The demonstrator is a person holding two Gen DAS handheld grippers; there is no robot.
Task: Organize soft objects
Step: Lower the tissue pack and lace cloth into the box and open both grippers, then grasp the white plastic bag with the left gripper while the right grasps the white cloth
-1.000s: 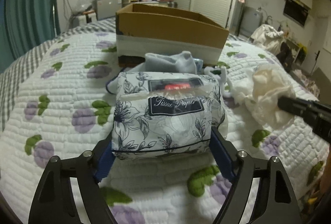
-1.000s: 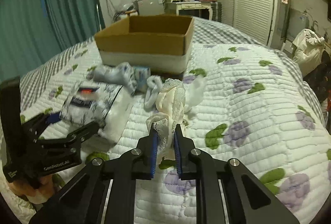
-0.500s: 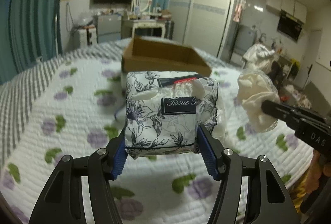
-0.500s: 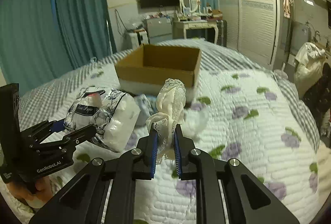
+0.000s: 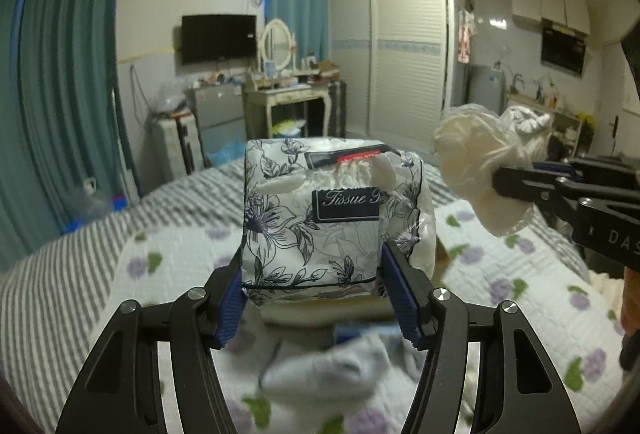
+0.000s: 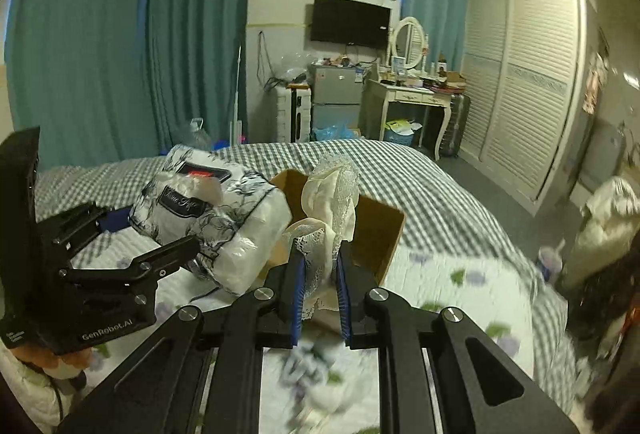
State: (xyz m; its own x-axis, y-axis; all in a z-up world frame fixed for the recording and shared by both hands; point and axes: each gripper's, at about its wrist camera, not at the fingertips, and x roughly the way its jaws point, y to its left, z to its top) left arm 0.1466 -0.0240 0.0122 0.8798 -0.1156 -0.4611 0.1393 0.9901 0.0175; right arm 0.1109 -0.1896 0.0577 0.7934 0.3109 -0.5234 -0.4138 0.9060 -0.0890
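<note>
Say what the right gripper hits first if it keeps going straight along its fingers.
Likely the open cardboard box, straight ahead of the right gripper, which is shut on the cream lace cloth. Depth is unclear, so it may pass above the rim.

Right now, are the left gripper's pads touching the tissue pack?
Touching. The left wrist view shows both blue pads of the left gripper pressed against the sides of the tissue pack, which is pinched in between them and held above the bed.
</note>
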